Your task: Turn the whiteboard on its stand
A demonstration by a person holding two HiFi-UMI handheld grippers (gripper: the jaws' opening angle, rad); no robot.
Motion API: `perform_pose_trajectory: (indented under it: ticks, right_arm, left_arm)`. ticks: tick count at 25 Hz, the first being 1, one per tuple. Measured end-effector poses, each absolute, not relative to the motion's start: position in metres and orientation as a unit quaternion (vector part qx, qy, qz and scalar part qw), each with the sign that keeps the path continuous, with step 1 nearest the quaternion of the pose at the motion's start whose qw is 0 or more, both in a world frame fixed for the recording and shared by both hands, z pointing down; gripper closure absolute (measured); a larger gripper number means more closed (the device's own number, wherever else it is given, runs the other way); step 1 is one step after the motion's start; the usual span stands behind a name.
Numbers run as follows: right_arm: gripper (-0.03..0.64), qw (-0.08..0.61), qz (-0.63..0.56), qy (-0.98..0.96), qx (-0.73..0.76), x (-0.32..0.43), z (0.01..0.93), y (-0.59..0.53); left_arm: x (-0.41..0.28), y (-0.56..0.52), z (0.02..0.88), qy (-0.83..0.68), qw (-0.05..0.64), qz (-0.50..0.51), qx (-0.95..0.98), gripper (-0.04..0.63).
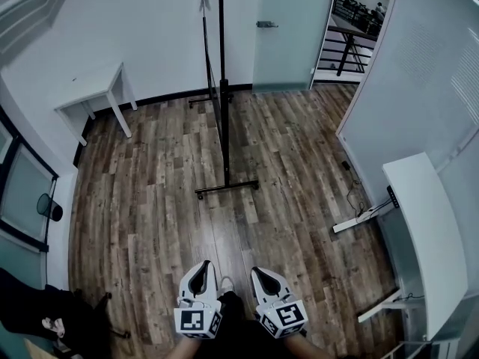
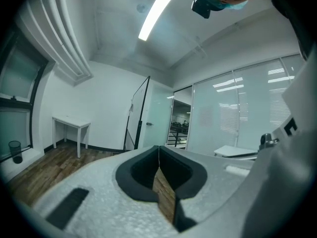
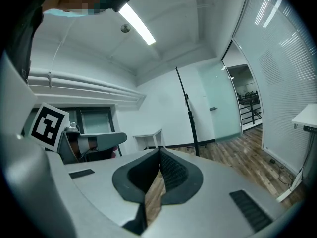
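Wood-plank floor (image 1: 157,208) below me, with little standing on it.
I see the whiteboard stand (image 1: 224,126) on its black foot bars (image 1: 227,188) near the middle, a small white table (image 1: 93,94) at far left, a white desk (image 1: 423,223) along the right, and a cable (image 1: 350,193) trailing on the planks beside that desk.

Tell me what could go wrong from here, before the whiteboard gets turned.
1. The left gripper and right gripper are both shut and empty; unopened, they may bump the whiteboard instead of gripping it.
2. The stand's foot bar lies across the floor ahead; a foot could catch it and shift the stand.
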State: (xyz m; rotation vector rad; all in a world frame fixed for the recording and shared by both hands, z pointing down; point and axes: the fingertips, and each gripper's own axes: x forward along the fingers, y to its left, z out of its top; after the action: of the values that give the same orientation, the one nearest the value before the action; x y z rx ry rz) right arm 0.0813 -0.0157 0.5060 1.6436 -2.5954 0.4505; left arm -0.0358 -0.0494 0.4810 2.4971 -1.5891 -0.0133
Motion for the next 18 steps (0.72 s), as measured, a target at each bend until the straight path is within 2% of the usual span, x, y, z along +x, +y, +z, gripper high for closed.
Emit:
perform_pose_trajectory:
  ticks: [11,18]
  right_arm:
    - [0.606,0.022,0.138,-0.831,0.539,0.049,0.507,-0.144]
    - [0.606,0.028,0.138,-0.827,0.545,0.043,0.504,-0.190]
  left_arm:
    - [-0.075,-0.171,0.478,-0.535,0.089,-0.013,0.840,0.577]
    - [-0.084,-0.197,0.481,-0.533,0.100,-0.012,0.840,0.577]
